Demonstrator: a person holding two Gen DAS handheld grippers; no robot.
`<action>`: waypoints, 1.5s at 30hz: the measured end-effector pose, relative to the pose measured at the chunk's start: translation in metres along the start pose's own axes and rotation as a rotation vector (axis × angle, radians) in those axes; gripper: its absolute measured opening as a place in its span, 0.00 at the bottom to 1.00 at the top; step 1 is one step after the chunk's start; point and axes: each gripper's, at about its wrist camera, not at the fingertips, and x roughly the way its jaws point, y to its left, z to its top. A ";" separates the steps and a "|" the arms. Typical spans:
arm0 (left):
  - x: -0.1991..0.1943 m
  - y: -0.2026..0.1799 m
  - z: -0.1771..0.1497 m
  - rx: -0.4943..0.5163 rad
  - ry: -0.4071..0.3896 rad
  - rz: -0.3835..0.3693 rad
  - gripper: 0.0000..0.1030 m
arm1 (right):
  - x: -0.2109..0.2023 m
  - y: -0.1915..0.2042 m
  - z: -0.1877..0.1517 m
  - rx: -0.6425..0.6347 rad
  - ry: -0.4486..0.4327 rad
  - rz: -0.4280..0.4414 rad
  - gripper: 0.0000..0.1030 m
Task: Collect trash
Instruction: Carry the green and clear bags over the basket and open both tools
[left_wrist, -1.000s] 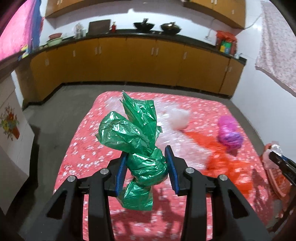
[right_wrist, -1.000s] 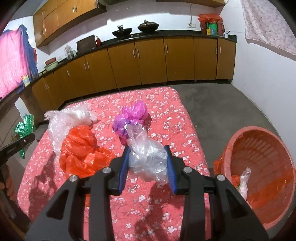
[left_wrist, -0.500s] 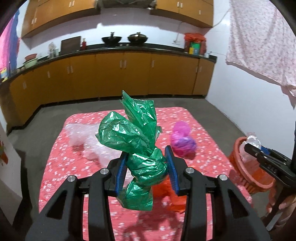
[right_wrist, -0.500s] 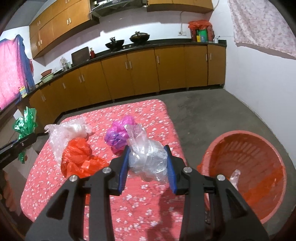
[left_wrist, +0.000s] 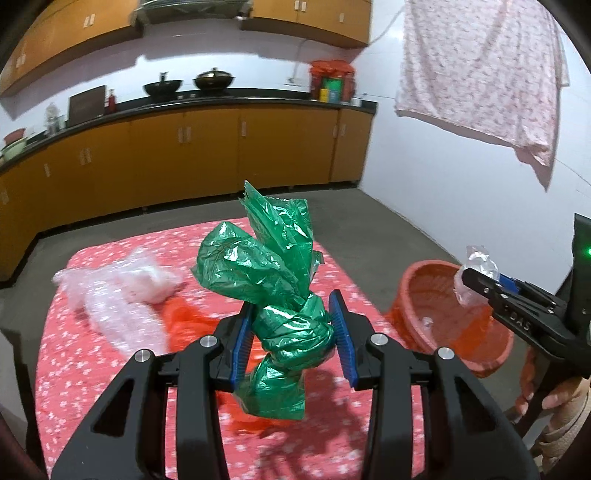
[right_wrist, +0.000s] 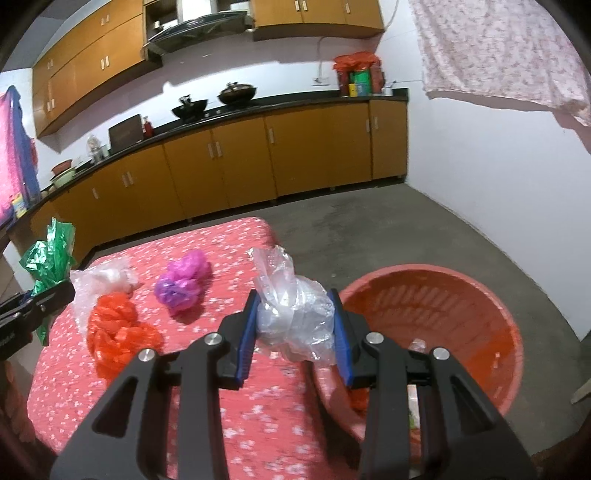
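Both grippers were clamped: left gripper (left_wrist: 291, 332) on a knotted green bag (left_wrist: 273, 280), right gripper (right_wrist: 294, 325) on a clear bag (right_wrist: 291, 314), beside the orange basket (right_wrist: 480, 295).

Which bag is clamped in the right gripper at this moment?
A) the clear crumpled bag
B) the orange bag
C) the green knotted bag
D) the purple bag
A: the right gripper has its blue pads pressed on the clear crumpled bag, next to the orange basket; the green knotted bag sits in the left gripper.
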 end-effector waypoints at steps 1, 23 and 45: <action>0.002 -0.004 0.001 0.006 0.000 -0.008 0.39 | -0.002 -0.005 0.000 0.005 -0.004 -0.010 0.35; 0.053 -0.106 0.011 0.095 0.036 -0.227 0.39 | -0.020 -0.098 -0.007 0.114 -0.038 -0.188 0.35; 0.126 -0.179 0.000 0.174 0.157 -0.325 0.39 | 0.001 -0.155 -0.003 0.222 -0.023 -0.210 0.35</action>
